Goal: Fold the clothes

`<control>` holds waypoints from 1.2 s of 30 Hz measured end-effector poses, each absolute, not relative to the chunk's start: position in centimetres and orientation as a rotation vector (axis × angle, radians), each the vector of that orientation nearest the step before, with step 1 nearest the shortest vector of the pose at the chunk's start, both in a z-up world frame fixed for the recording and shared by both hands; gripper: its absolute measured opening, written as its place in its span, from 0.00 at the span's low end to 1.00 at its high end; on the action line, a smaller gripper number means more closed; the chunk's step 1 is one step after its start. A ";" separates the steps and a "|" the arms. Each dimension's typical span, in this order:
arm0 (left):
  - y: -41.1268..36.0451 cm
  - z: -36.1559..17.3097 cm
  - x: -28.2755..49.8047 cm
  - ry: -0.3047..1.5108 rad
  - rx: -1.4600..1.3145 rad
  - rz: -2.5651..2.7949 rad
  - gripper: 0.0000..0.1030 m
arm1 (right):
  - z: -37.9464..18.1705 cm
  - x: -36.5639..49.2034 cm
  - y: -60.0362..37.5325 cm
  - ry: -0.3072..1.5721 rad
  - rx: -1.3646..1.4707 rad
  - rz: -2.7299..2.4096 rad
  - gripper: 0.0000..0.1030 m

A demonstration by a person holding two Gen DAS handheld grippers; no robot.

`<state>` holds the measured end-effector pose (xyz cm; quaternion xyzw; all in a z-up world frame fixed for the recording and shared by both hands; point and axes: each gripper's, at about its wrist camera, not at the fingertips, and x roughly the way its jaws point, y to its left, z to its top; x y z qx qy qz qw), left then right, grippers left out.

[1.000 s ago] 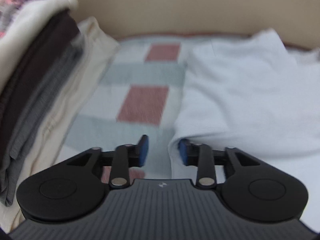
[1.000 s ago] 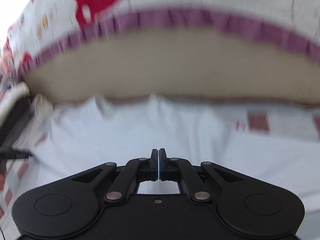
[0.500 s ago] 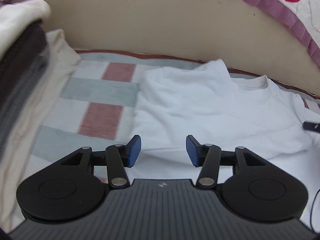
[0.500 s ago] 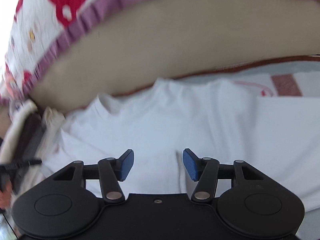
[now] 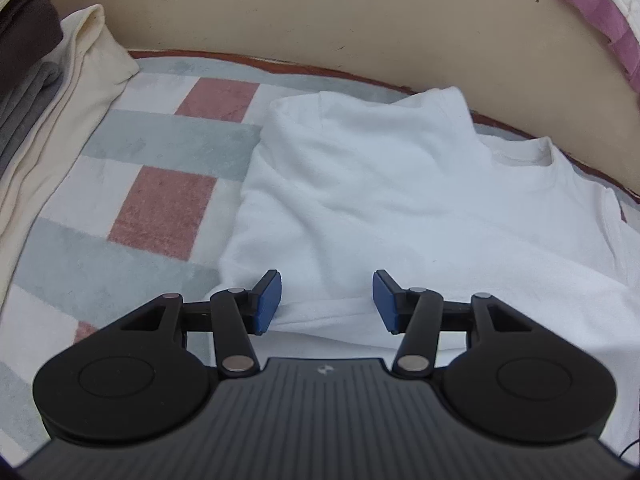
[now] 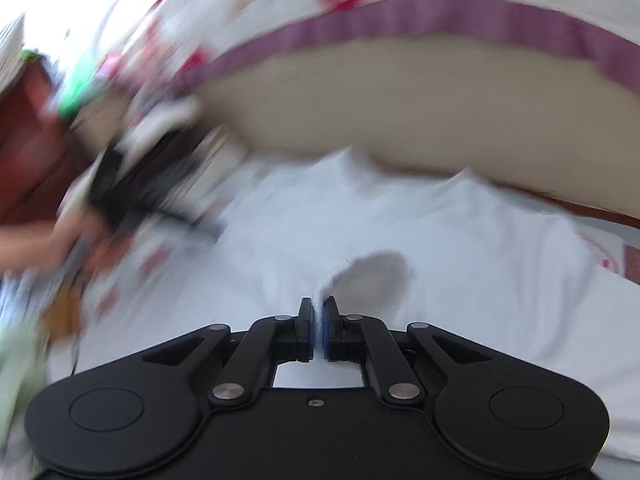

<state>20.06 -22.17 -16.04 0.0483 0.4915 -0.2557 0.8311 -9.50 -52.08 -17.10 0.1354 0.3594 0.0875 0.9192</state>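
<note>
White t-shirt (image 5: 384, 184) lies spread on a checked blanket (image 5: 168, 148) of pink, grey-green and white squares, up against a beige padded wall (image 5: 320, 12). One side of the shirt is folded over onto the body, collar toward the wall at the right of the left wrist view. Left gripper (image 5: 326, 300) is released, blue pads (image 5: 267, 300) wide apart, low over the near folded edge of the shirt, nothing between them. Cannot tell if the pads touch the cloth.

Right gripper (image 6: 318, 328) is clenched on a pinched-up ridge of the white t-shirt (image 6: 460, 248); a small hump of cloth rises just beyond the fingertips. This view is heavily motion-blurred.

At the left of the blanket, a stack of folded clothes (image 5: 36, 92): cream piece at the bottom edge, grey above it, dark brown higher, another cream one on top. A quilt with purple trim and red print (image 6: 460, 20) hangs over the top of the beige wall. A hand (image 6: 36, 244) shows at the left of the right wrist view, blurred.
</note>
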 end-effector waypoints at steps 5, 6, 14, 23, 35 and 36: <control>-21.6 -15.9 20.0 1.064 0.142 -0.548 0.48 | -19.6 -9.8 -51.5 1.015 0.263 0.230 0.17; -21.6 -15.8 20.0 1.062 0.146 -0.551 0.49 | -19.9 -10.0 -51.9 1.035 0.287 0.222 0.18; -21.9 -13.4 23.1 0.992 0.075 -0.548 0.50 | -18.8 -12.9 -58.6 0.769 0.822 0.187 0.55; -24.2 -15.7 29.6 1.127 -0.108 -0.479 0.51 | -24.1 -14.0 -58.7 0.831 1.250 -0.003 0.55; -25.6 -14.5 29.3 1.000 -0.049 -0.475 0.04 | -28.1 -15.2 -56.5 0.757 1.582 -0.121 0.56; -25.6 -14.4 29.2 0.998 -0.058 -0.475 0.04 | -28.1 -14.8 -56.4 0.750 1.574 -0.125 0.57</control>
